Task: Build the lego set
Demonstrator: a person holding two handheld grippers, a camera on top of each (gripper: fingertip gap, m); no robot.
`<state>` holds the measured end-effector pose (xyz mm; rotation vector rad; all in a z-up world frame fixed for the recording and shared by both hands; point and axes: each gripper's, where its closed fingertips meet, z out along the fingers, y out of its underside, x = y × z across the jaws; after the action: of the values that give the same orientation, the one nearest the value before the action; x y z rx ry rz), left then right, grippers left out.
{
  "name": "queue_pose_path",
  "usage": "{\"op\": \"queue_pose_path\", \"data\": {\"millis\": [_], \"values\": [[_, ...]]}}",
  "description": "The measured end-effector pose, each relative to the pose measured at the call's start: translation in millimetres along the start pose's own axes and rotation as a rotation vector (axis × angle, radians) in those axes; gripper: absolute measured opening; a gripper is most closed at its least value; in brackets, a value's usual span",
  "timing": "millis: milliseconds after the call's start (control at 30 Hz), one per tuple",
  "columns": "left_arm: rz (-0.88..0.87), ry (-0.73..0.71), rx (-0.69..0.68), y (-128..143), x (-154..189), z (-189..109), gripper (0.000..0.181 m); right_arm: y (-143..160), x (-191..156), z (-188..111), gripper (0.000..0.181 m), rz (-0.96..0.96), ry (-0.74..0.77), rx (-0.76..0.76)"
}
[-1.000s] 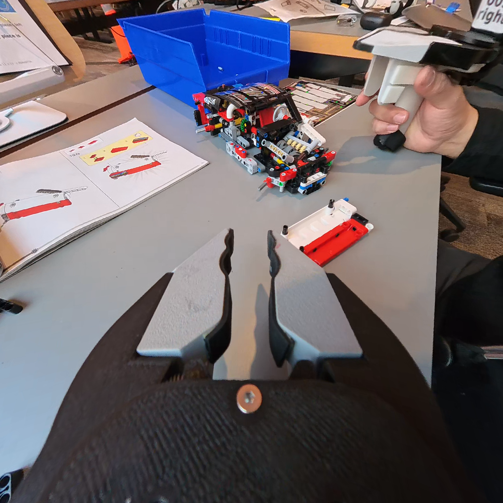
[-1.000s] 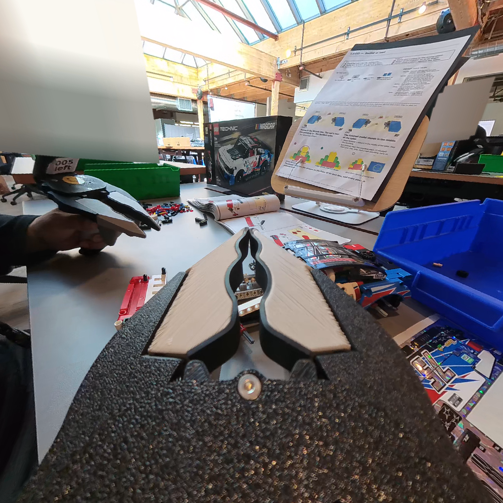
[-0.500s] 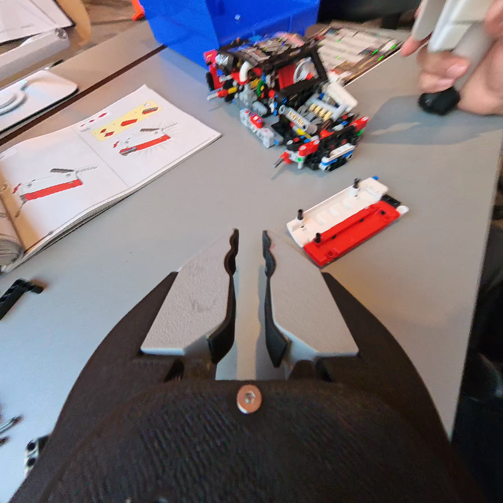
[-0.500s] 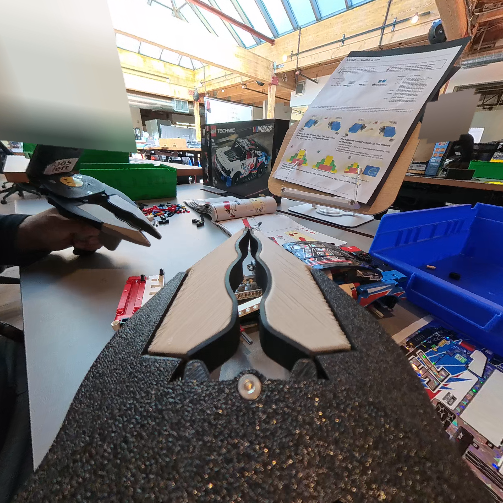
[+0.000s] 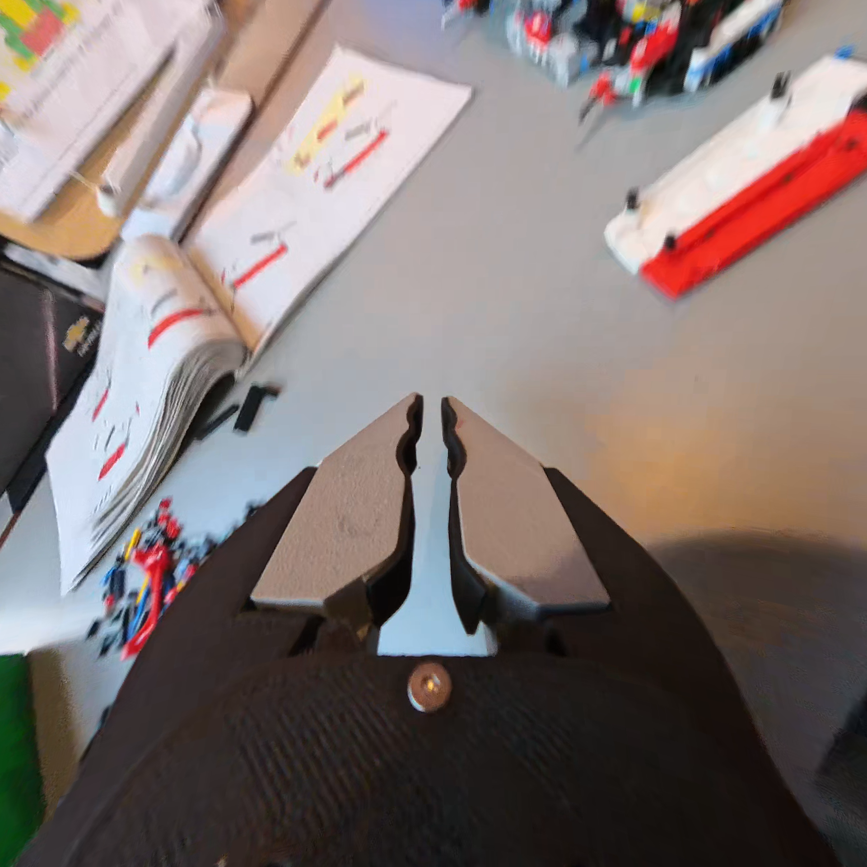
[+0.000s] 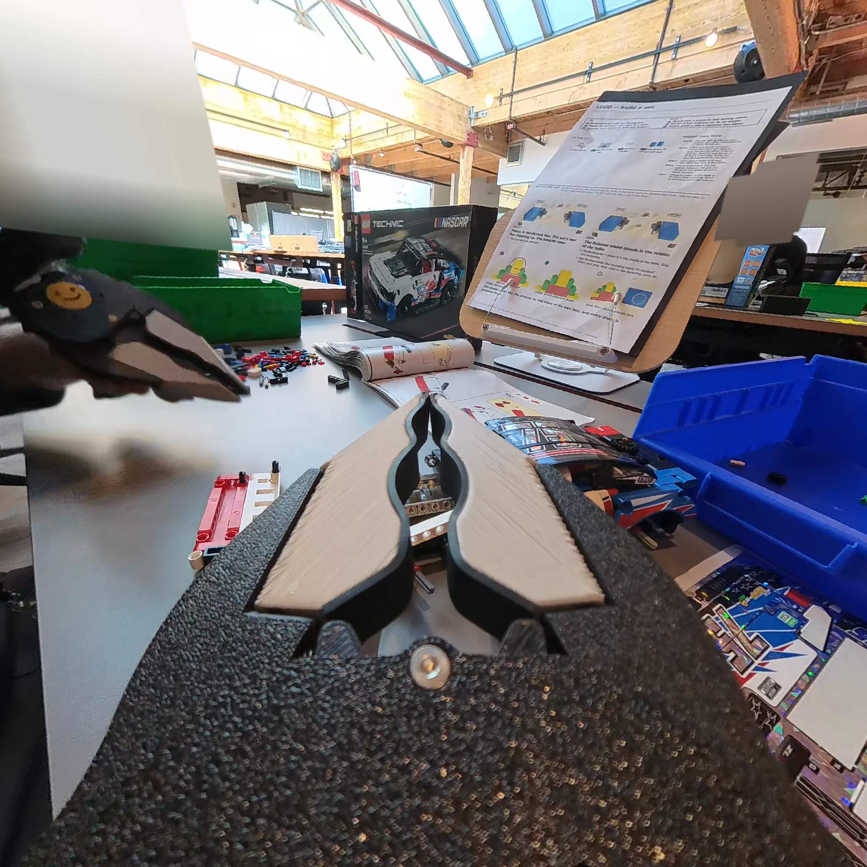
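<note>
Left gripper [image 5: 431,403], fingers a narrow gap apart and empty, points toward the loose parts pile [image 5: 140,581], likely next pick, left of the instruction booklet [image 5: 281,211]; right gripper [image 6: 429,399] closed, empty, farther.

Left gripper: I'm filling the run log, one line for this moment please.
left gripper: nearly shut, empty, over table | right gripper: shut, empty | panel: lying flat

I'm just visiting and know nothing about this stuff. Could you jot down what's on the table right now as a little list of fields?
Left gripper: nearly closed, a narrow gap, empty, above bare table
Right gripper: tips together, empty
Car model: part-built, beside blue bin
Red-and-white panel: flat on table, untouched
Instruction booklet: open
Loose pieces: small pile before green bin
Set box: upright at back
</note>
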<state>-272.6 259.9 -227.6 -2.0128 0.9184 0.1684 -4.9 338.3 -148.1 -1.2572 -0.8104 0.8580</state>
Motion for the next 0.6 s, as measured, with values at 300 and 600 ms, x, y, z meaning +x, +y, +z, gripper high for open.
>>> {"op": "queue_pose_path", "data": {"millis": [300, 600], "values": [[-0.099, 0.174, -0.203, 105.3, -46.3, -59.6, 0.017, 0.0, -2.1, 0.0, 0.0, -0.001, -0.014, 0.0], [-0.095, 0.268, -0.235, 121.9, -39.6, -51.2, 0.013, 1.0, -5.3, 0.6, 0.0, -0.04, -0.006, -0.007]]}}
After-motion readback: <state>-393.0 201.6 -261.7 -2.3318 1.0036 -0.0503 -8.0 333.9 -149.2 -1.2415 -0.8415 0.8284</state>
